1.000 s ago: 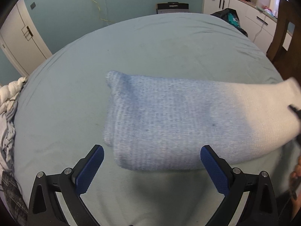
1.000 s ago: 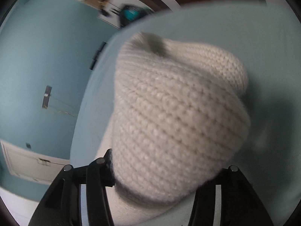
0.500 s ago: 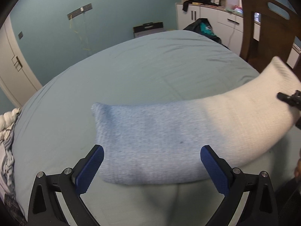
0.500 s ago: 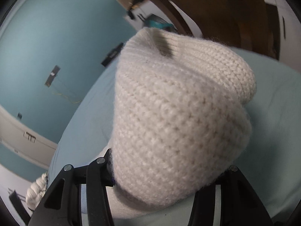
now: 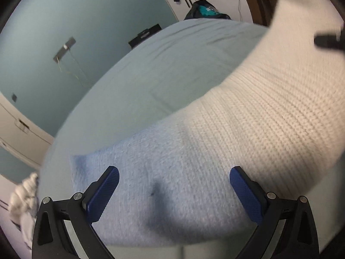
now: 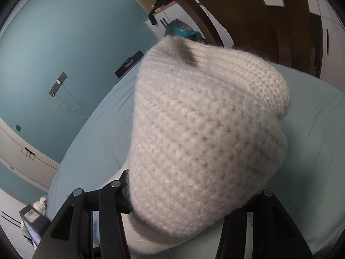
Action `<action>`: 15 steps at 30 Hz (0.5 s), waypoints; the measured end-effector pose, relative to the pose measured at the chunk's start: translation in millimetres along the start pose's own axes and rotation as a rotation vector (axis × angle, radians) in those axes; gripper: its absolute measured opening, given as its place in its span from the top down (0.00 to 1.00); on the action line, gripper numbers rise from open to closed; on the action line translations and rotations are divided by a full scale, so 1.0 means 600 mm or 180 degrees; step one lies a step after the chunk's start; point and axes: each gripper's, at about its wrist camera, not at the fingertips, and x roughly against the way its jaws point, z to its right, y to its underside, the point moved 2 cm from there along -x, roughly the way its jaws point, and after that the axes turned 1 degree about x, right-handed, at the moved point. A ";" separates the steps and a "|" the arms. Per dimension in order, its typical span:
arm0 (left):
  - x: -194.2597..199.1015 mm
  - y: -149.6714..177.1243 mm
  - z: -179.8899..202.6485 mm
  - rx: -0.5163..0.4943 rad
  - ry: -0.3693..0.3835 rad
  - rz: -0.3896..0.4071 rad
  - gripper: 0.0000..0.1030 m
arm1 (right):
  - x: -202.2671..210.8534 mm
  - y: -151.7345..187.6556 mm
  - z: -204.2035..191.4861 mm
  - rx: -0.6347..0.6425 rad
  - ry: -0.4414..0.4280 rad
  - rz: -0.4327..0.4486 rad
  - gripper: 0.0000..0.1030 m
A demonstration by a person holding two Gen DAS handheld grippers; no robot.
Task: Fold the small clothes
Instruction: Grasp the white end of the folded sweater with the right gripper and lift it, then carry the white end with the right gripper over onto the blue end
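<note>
Two grippers, one knit garment, all on a big bed with a pale blue-green sheet, teal wall behind, white cupboards and a brown wooden chair at the far side. Knit piece is long, chunky, fading from light blue at one end to cream at the other; exact type hard to tell, maybe a sock or sleeve-like tube. Blue end lies flat on the sheet, cream end is lifted off the bed toward upper right in the left wrist view. Right gripper is clamped on the cream end, which bunches up and hides the pads, fabric filling most of its camera. Left gripper hovers just over the blue end, blue pads spread wide on either side of the cloth, pinching nothing. Handling guess: light, soft, floppy, thick knit, no stiffness, so it sags between support points and will stretch if tugged; not slippery, fuzzy yarn should hold well in the pads. Best grab looks like the blue end's edge or corner, pinching both layers, so the lifted cream end can be laid over it.
</note>
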 end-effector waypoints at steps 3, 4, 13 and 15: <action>-0.028 0.008 0.004 0.0190 0.0106 -0.0223 0.00 | 0.001 0.005 -0.021 0.0193 0.0005 0.0072 0.57; -0.036 0.013 0.000 0.0319 0.0168 -0.0276 0.00 | 0.002 0.008 -0.029 0.0292 0.0014 0.0113 0.57; -0.035 0.004 -0.086 0.0769 0.0696 -0.0390 0.01 | 0.043 0.039 -0.089 0.0992 0.0083 0.0540 0.57; -0.030 -0.014 -0.117 0.0891 0.0496 -0.0261 0.00 | 0.050 0.042 -0.092 0.1037 0.0079 0.0585 0.57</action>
